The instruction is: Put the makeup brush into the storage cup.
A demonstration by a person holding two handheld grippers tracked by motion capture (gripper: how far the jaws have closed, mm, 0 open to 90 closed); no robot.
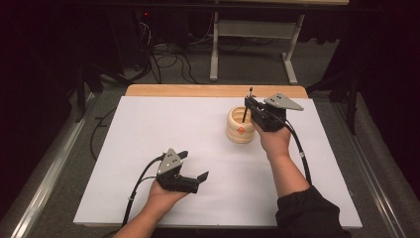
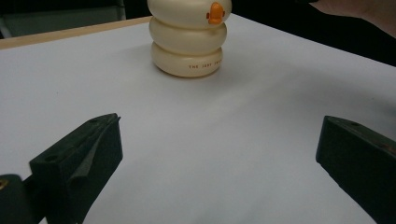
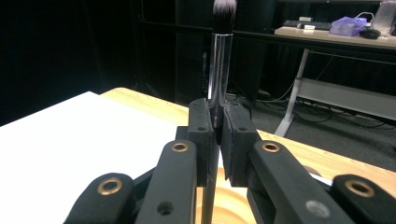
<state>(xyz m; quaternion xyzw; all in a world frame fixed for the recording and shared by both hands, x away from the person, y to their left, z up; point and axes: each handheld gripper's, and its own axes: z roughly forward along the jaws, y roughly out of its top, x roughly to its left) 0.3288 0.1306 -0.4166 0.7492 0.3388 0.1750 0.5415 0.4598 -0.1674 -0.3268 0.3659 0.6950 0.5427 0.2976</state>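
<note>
— High view, from the left: what was the left gripper (image 1: 194,165) doing?
— It rested low on the white table (image 1: 148,134), jaws spread wide, nothing between them.
— And to the right?
— The right gripper (image 1: 249,105) was clamped on a makeup brush (image 3: 219,70) — upright, its handle reaching down into the cream ribbed holder (image 1: 239,126).

The ribbed holder (image 2: 188,39) is cream with an orange mark. The brush (image 3: 219,70) has a silver ferrule and dark bristles. The surface (image 1: 163,129) is white.
</note>
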